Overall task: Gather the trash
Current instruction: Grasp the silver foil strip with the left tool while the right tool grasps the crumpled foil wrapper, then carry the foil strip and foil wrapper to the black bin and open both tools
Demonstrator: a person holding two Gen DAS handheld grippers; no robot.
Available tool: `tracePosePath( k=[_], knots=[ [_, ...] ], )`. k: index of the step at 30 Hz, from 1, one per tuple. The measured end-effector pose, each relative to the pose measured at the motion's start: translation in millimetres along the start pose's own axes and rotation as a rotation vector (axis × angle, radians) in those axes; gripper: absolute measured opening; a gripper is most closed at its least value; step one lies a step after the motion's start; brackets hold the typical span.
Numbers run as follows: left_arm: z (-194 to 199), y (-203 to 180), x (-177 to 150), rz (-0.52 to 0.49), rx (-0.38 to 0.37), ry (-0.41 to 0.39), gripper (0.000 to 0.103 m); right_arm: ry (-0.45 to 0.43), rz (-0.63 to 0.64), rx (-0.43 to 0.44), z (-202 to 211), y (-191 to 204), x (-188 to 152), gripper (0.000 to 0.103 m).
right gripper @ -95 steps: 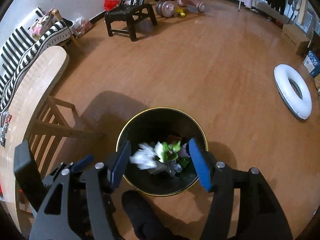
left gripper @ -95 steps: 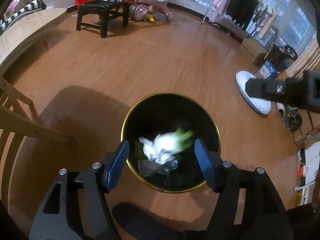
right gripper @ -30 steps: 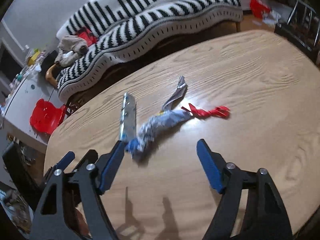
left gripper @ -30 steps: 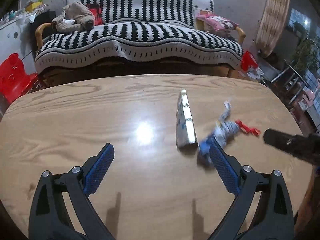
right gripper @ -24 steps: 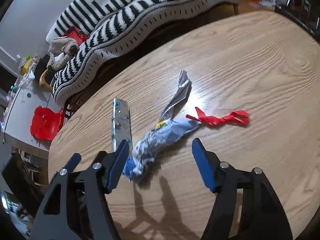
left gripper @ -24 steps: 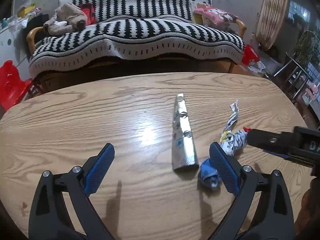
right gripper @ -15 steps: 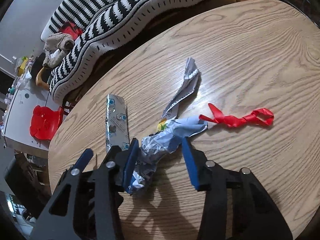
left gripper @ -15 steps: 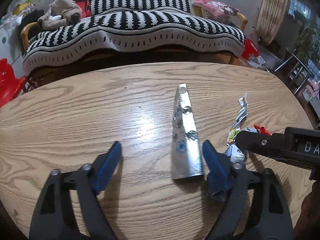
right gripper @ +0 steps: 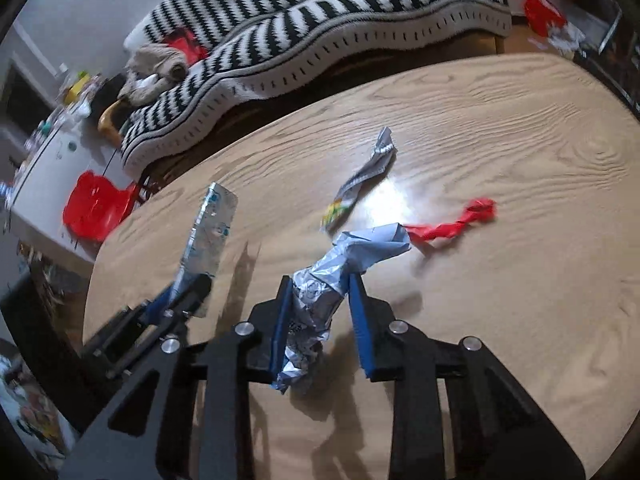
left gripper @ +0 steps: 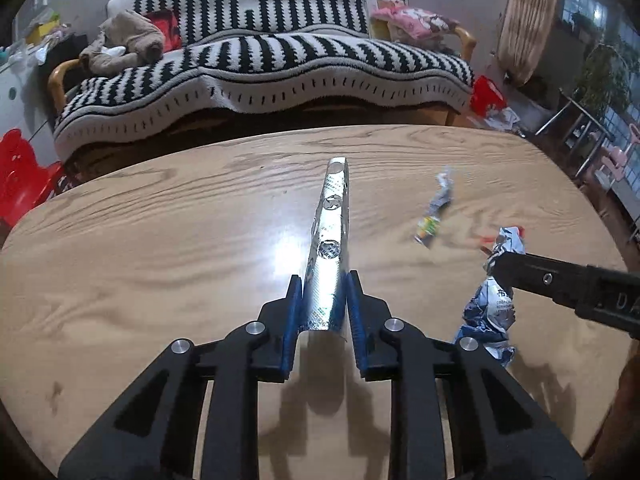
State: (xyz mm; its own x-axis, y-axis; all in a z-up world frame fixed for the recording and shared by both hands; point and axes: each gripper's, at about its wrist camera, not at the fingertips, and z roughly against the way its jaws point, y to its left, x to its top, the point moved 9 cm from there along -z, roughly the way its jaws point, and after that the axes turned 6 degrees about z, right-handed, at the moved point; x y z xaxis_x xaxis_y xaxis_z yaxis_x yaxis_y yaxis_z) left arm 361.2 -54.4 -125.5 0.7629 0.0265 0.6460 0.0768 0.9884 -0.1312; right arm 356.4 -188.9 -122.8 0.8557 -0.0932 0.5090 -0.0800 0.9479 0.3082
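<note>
On the wooden table (left gripper: 152,240) my left gripper (left gripper: 322,284) is closing; its blue pads press both sides of a long silver foil strip (left gripper: 332,216), whose far end tilts up off the wood. In the right wrist view my right gripper (right gripper: 320,280) is also closing, pinching a crumpled silver-blue wrapper (right gripper: 352,252) that hangs below the pads. That view shows the left gripper (right gripper: 188,284) with the foil strip (right gripper: 210,224) at the left. The right gripper (left gripper: 500,264) and the wrapper (left gripper: 490,308) appear at the right of the left wrist view.
A twisted grey wrapper (right gripper: 368,168) and a red scrap (right gripper: 452,226) lie on the table beyond the right gripper. A striped sofa (left gripper: 260,52) stands behind the table's far edge. A red stool (right gripper: 96,204) is on the floor at the left.
Both grippers went from open to closed: the left onto the foil strip, the right onto the crumpled wrapper. Both pieces now sit lifted off the table.
</note>
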Motion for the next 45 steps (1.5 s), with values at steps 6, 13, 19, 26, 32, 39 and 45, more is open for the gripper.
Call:
tracePosePath(
  k=[6,13,19,26,32,39,45],
  knots=[
    [80,-6,-53,-0.013,0.029,-0.025,0.022,-0.070,0.131,-0.025,77,14,-67,0.029],
    [161,-25,-116,-0.047,0.019,-0.062,0.022,-0.140,0.250,-0.116,148,12,-150,0.029],
    [175,-34,-148,-0.023,-0.022,-0.045,0.022,-0.173,0.236,-0.121,175,-2,-177,0.029],
    [169,-52,-152,-0.048,-0.025,-0.055,0.022,-0.205,0.209,-0.130,194,-24,-176,0.029],
    [158,-80,-147,-0.063,-0.065,-0.057,0.022,-0.233,0.175,-0.178,216,-60,-173,0.029],
    [152,-155,-149,-0.135,-0.146,-0.072,0.022,-0.260,0.090,-0.266,260,-142,-190,0.029],
    [151,-239,-165,-0.197,-0.252,-0.059,0.022,-0.260,-0.035,-0.364,301,-237,-234,0.029]
  ],
)
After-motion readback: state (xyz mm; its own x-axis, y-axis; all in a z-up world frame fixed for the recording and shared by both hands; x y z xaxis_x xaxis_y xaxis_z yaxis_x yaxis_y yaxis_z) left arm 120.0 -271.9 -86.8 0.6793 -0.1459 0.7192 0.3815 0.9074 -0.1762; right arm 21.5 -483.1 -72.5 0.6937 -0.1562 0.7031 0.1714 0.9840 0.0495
